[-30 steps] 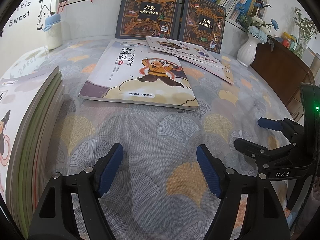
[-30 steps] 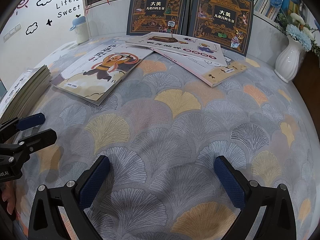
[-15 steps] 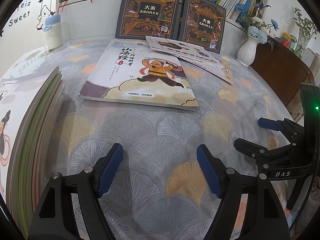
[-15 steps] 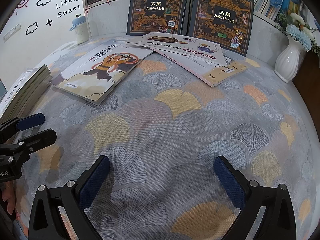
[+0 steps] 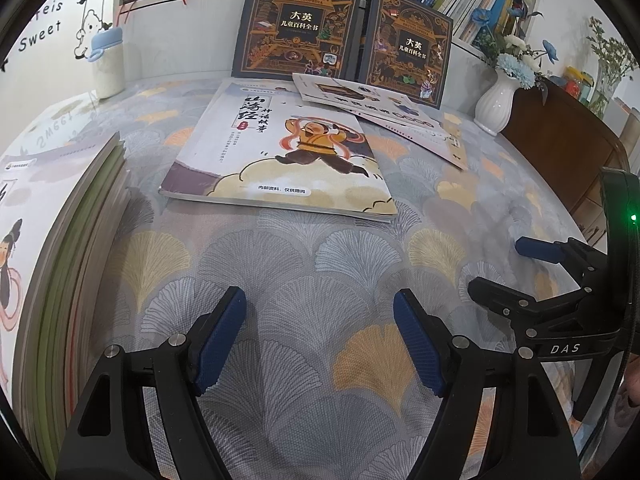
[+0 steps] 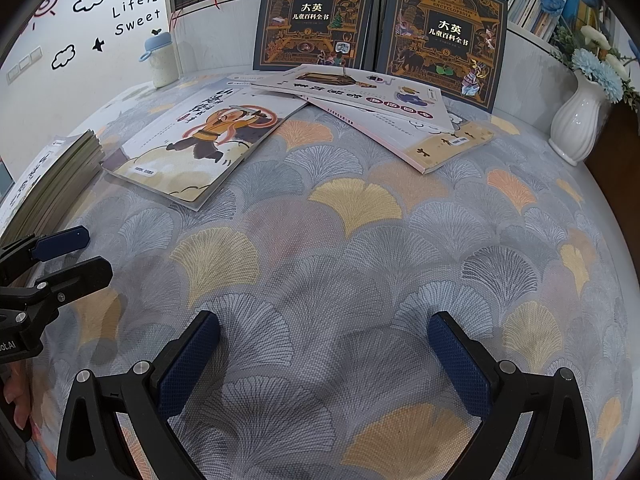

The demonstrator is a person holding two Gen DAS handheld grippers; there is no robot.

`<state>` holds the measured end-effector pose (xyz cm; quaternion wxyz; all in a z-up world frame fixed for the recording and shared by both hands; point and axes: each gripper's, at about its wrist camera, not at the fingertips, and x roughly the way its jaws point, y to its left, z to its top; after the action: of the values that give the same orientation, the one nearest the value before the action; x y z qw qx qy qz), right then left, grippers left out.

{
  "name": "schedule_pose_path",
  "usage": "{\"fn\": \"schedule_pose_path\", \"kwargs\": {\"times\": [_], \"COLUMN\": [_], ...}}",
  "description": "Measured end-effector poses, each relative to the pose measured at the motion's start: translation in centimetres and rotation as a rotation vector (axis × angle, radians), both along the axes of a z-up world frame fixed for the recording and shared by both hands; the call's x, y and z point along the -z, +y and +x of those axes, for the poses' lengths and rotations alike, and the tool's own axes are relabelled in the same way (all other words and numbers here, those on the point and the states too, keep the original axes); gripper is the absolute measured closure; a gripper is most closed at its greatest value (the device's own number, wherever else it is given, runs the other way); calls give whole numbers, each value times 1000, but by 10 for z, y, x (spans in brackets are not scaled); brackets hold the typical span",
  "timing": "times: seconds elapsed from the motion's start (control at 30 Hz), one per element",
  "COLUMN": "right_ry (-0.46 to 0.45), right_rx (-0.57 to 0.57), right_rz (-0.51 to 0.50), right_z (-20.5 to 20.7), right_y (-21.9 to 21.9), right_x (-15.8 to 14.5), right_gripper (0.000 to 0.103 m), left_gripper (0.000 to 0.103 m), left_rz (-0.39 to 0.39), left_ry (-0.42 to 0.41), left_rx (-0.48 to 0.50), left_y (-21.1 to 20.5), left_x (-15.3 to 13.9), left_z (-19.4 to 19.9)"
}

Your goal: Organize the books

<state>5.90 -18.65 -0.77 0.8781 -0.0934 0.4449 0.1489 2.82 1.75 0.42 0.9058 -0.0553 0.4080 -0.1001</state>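
Grippers idle low over the tablecloth [image 6: 320, 248], nothing gripped. Left gripper [image 5: 320, 336] has fingers spread wide, only cloth between them. Right gripper [image 6: 324, 356] likewise wide and empty.

Stack [image 5: 68, 248] of thin books sits at near left, edges roughly flush; likely the pile to build on.

Picture book [image 5: 280, 156] lies flat past mid-table, nearest loose item, so probably the next pick. Good approach, as a guess: come in low at its near edge, slide one finger under the cover, pinch the whole thickness so pages don't fan, then lay it square on the stack.

Two more thin books [image 6: 384, 108] overlap at far right, one corner over the picture book; lifting may drag them.

Two encyclopedias [image 6: 316, 16] stand against the far shelf.
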Motion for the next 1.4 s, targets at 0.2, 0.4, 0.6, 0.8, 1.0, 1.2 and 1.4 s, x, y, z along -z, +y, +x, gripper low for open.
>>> {"fn": "schedule_pose_path", "kwargs": {"times": [0.2, 0.4, 0.6, 0.8, 1.0, 1.2, 1.4], "right_ry": [0, 0, 40, 41, 8, 177, 238], "right_rx": [0, -1, -3, -31, 19, 104, 127], "right_rz": [0, -1, 45, 250, 459, 647, 666], "right_z": [0, 0, 3, 32, 112, 213, 273], "right_y": [0, 0, -5, -51, -88, -100, -91], "right_x": [0, 0, -4, -57, -105, -66, -23], "right_gripper": [0, 0, 0, 1, 1, 2, 3], "left_gripper": [28, 28, 29, 29, 50, 63, 60], "left_rz": [17, 82, 62, 54, 13, 40, 44], "left_ry": [1, 9, 56, -48, -55, 64, 116], "left_rx": [1, -8, -17, -42, -103, -140, -122], "left_y": [0, -7, -10, -5, 0, -1, -13], "left_x": [0, 0, -25, -99, -103, -64, -26], "left_z": [1, 3, 8, 57, 159, 226, 253]}}
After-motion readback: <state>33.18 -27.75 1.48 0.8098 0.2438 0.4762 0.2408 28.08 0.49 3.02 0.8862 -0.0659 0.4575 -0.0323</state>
